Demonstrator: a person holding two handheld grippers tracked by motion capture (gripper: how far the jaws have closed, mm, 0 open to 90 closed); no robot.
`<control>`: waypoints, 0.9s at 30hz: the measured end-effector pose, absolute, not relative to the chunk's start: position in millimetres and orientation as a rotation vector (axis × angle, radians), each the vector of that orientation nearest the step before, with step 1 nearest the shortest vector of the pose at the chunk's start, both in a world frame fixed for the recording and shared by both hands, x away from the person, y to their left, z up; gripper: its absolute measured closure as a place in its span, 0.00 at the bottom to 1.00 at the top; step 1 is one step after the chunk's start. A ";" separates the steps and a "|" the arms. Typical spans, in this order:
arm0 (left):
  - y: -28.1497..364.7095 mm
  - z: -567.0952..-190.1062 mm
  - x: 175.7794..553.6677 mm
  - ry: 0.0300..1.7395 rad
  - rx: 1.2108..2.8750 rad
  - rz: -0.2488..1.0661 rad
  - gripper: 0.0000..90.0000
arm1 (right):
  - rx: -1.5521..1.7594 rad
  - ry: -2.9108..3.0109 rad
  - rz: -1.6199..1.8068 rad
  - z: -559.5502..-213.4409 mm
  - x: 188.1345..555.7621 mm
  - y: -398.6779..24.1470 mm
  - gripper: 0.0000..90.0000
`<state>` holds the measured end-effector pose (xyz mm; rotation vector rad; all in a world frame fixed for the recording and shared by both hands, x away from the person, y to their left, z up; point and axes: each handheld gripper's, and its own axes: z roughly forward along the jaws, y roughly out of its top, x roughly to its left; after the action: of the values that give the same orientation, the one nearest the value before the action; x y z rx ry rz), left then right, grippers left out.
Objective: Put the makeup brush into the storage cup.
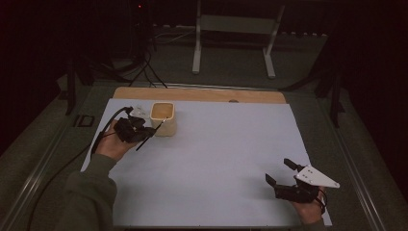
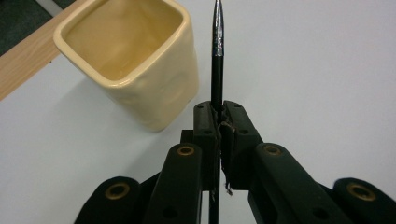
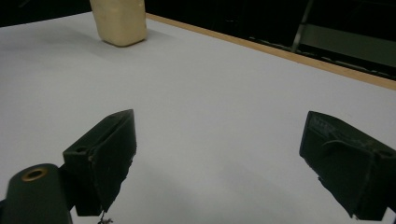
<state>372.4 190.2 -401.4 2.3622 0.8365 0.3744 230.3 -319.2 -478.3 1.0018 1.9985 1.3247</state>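
While the left gripper (image 2: 218, 122) clenched a thin black pen (image 2: 217, 56), probably tip-first, beside the cream cup (image 2: 140, 70) at the mat's far left, lifting it over the rim seemed wise; the right gripper (image 1: 285, 174) rested released.

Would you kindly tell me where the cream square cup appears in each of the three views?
High view: cream cup, upper left on the white sheet, beside the left claw.
Left gripper view: upper left.
Right gripper view: top left, cropped.
Shared landmark: the table's wooden edge.
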 end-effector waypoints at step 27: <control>194.7 -395.5 374.7 0.901 2.197 0.461 0.96 | 1.001 2.000 1.324 -478.5 230.5 -319.2 0.12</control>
<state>374.7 194.7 -395.5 2.1970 0.9013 0.4609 230.5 -319.2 -478.5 1.0011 2.0000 1.3242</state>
